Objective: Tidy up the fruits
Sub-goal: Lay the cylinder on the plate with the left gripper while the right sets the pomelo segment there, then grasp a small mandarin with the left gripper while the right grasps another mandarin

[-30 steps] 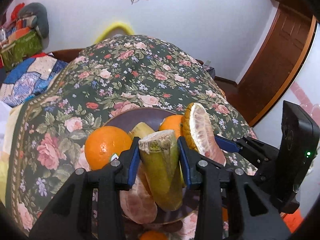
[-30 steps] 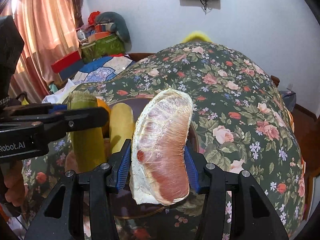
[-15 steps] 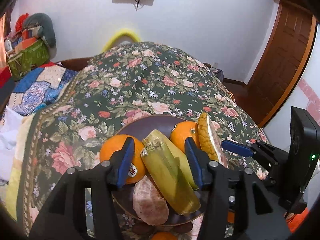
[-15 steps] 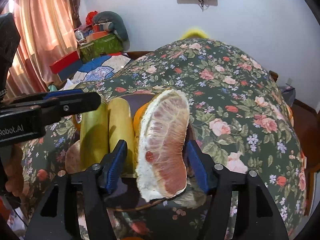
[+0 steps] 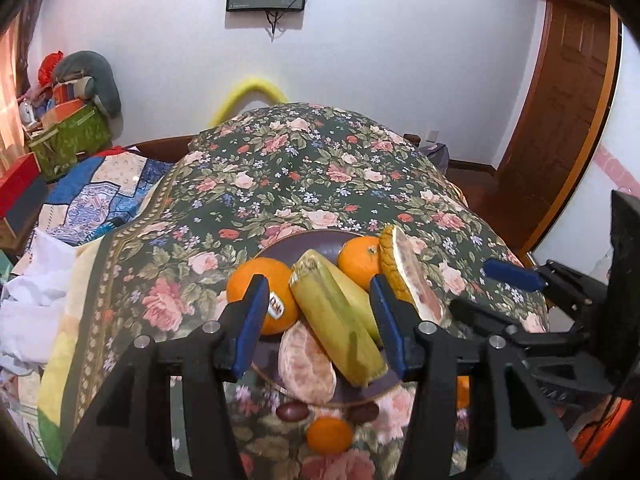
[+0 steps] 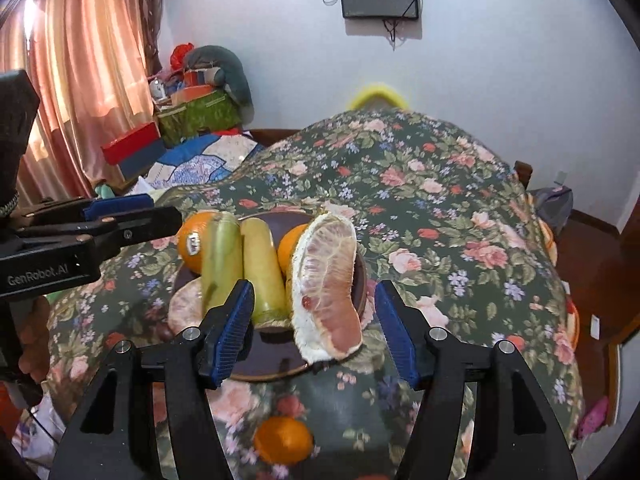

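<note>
Both grippers hung over the near edge of the table with nothing in them. The left gripper (image 5: 320, 324) had its blue-padded jaws spread wide, one pad in front of the stickered orange (image 5: 264, 294) and the other beside the yellow-green stalk pieces, touching neither as far as I could see. The right gripper (image 6: 314, 330) was likewise parted, its pads standing clear on either side of the pomelo wedge (image 6: 326, 284).

The fruit sat gathered on a dark plate (image 6: 276, 366) near the table's front edge, on the floral tablecloth (image 5: 304, 176). On the plate lay two pale yellow-green stalk pieces (image 5: 336, 320) side by side down the middle, the stickered orange at the left, a second orange (image 5: 360, 266) behind them toward the far rim, and a peeled citrus segment (image 5: 306, 360) at the near rim. The pomelo wedge leaned on the plate's right rim, pink flesh facing right, rind toward the second orange.

Off the plate, closer to the front edge, a small orange (image 5: 329, 434) rested on the cloth, with two dark reddish fruits (image 5: 294, 411) just beside it, between it and the plate. From the right wrist view the small orange (image 6: 283, 440) lay well in front of the plate.
</note>
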